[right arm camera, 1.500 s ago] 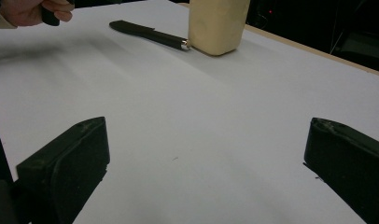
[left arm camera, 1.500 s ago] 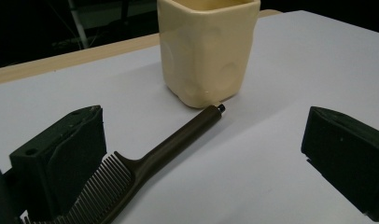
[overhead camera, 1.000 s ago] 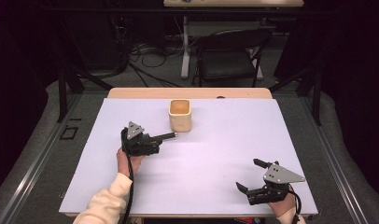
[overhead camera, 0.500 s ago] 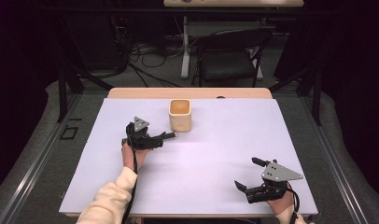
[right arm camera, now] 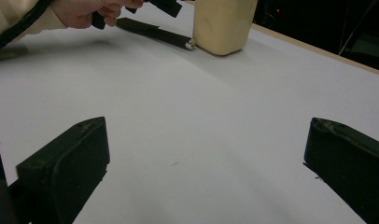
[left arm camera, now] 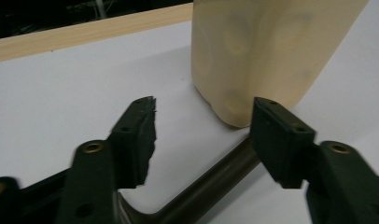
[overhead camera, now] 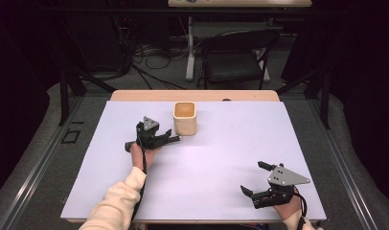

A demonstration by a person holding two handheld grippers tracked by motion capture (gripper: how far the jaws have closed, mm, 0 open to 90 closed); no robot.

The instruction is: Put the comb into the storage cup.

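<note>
A beige square cup (overhead camera: pixel 185 118) stands upright at the back middle of the white table. A dark rod (right arm camera: pixel 152 31) with a silver tip lies flat on the table, its tip close to the cup's base. My left gripper (overhead camera: pixel 170 138) hovers over this rod just left of the cup. In the left gripper view its jaws are open, with the rod (left arm camera: pixel 211 184) running between them and the cup (left arm camera: pixel 271 46) right ahead. My right gripper (overhead camera: pixel 254 178) rests open near the front right corner, nothing between its jaws (right arm camera: pixel 204 168).
The white table cover (overhead camera: pixel 231 143) ends at a wooden strip (overhead camera: pixel 135 95) along the far edge. Beyond the table are a black chair (overhead camera: pixel 235 57), floor cables and stand legs. A person's left hand (right arm camera: pixel 85 11) holds the left gripper.
My left gripper has crept a little forward and right, closer to the cup. The right gripper has stayed almost still.
</note>
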